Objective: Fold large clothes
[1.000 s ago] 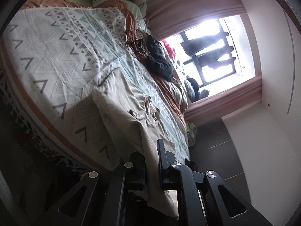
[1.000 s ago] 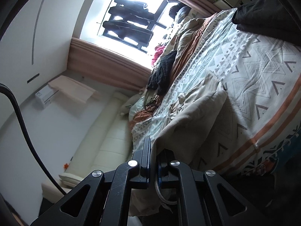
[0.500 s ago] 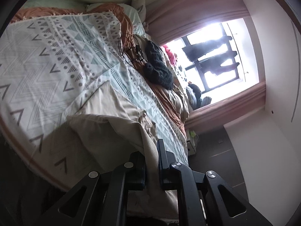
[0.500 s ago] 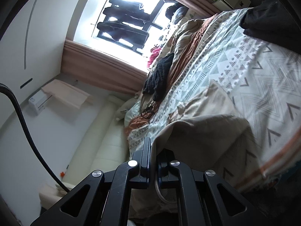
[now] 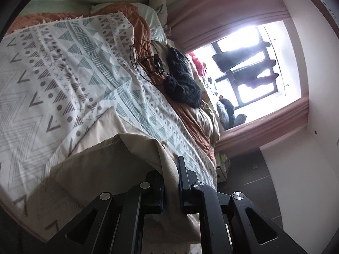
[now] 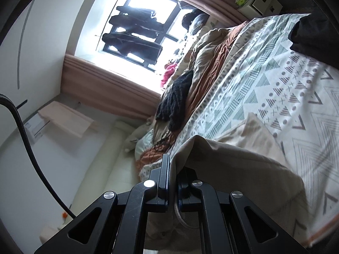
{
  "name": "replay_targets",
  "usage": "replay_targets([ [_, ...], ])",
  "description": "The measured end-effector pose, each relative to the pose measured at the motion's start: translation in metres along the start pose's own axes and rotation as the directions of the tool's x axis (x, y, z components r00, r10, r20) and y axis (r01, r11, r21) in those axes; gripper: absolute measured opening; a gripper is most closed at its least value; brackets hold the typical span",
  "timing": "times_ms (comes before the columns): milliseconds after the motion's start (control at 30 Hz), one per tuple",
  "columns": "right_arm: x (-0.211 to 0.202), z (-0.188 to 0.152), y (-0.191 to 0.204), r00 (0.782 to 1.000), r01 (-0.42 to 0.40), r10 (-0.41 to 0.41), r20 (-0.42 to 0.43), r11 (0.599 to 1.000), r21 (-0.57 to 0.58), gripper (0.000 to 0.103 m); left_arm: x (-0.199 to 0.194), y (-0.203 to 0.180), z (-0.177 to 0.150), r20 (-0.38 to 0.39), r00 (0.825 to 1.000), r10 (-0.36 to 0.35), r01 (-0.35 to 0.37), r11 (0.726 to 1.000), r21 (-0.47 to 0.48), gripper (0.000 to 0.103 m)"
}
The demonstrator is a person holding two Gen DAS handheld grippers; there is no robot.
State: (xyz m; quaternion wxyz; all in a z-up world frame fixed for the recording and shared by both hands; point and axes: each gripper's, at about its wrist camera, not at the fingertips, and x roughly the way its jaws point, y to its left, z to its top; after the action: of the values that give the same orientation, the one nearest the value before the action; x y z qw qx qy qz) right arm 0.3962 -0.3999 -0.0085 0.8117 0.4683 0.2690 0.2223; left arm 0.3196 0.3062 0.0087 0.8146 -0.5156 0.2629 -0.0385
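Left claw [image 5: 170,175]: pressed onto a fold of the beige garment [image 5: 118,154], cloth pinched between the two black fingers and hanging down below them. Right claw [image 6: 172,173]: likewise clamped on an edge of the same beige garment [image 6: 239,165], fabric squeezed in the narrow gap between the fingers.

Garment location: raised at the near end by both claws, remainder draped forward and lying on the patterned bedspread [image 5: 63,74]. Lifted edge forms a ridge between the two grip points; far portion flat against the bedspread in both views. Garment type not determinable from these views.

Bedspread: white ground with grey-green triangles, dots and chevrons, covering most of the bed. Rust-orange blanket [image 5: 142,27] bunched along the window side of the bed. Dark knitted item [image 5: 182,80] lying on the rust-orange blanket, well apart from the beige garment. Thin black cable [image 5: 144,63] coiled just beside the dark knitted item. Pale pillow [image 5: 152,19] at the head of the bed.

Window [image 5: 250,67] bright, framed by pink curtains [image 5: 222,12], dark clothes hanging outside the glass. Black hose [image 6: 27,144] crossing the left side of the right wrist view.
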Motion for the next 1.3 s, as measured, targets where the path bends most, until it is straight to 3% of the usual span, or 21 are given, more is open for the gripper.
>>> replay_targets([
  [400, 0.084, 0.035, -0.03, 0.997, 0.069, -0.071, 0.02, 0.995, 0.07, 0.007, 0.093, 0.021, 0.041, -0.03, 0.999, 0.041, -0.043, 0.997, -0.063, 0.01],
  [667, 0.142, 0.046, -0.061, 0.98, 0.192, -0.196, 0.018, 0.972, 0.133, 0.007, 0.153, 0.053, 0.052, -0.012, 0.99, 0.142, -0.142, 0.976, -0.163, 0.01],
  [867, 0.175, 0.044, -0.091, 0.968, 0.249, -0.25, -0.004, 0.962, 0.109, 0.007, 0.197, 0.076, 0.051, -0.021, 0.981, 0.194, -0.195, 0.97, -0.147, 0.015],
  [967, 0.183, 0.044, -0.104, 0.963, 0.271, -0.271, -0.014, 0.956, 0.112, 0.009, 0.208, 0.089, 0.052, -0.032, 0.983, 0.181, -0.184, 0.97, -0.158, 0.042],
  [1000, 0.185, 0.044, -0.108, 0.962, 0.273, -0.273, -0.018, 0.955, 0.113, 0.012, 0.21, 0.09, 0.053, -0.025, 0.983, 0.182, -0.184, 0.971, -0.154, 0.064],
  [1033, 0.19, 0.045, -0.113, 0.959, 0.282, -0.281, -0.028, 0.953, 0.114, 0.019, 0.21, 0.089, 0.053, -0.018, 0.98, 0.196, -0.197, 0.972, -0.132, 0.079],
  [1067, 0.194, 0.046, -0.119, 0.956, 0.293, -0.29, -0.044, 0.95, 0.111, 0.028, 0.209, 0.087, 0.052, -0.013, 0.979, 0.204, -0.204, 0.972, -0.113, 0.083],
  [1100, 0.196, 0.046, -0.122, 0.951, 0.309, -0.306, -0.048, 0.945, 0.108, 0.05, 0.206, 0.084, 0.05, -0.002, 0.98, 0.201, -0.201, 0.976, -0.088, 0.084],
  [1133, 0.195, 0.045, -0.123, 0.944, 0.331, -0.328, -0.043, 0.938, 0.104, 0.065, 0.204, 0.083, 0.049, 0.003, 0.982, 0.189, -0.189, 0.979, -0.08, 0.085],
  [1200, 0.191, 0.043, -0.12, 0.928, 0.372, -0.371, -0.024, 0.926, 0.068, 0.068, 0.198, 0.084, 0.043, 0.002, 0.984, 0.177, -0.176, 0.981, -0.081, 0.087],
  [1300, 0.187, 0.036, -0.105, 0.927, 0.374, -0.373, -0.019, 0.928, 0.005, 0.068, 0.19, 0.088, 0.038, -0.006, 0.971, 0.238, -0.237, 0.968, -0.081, 0.087],
])
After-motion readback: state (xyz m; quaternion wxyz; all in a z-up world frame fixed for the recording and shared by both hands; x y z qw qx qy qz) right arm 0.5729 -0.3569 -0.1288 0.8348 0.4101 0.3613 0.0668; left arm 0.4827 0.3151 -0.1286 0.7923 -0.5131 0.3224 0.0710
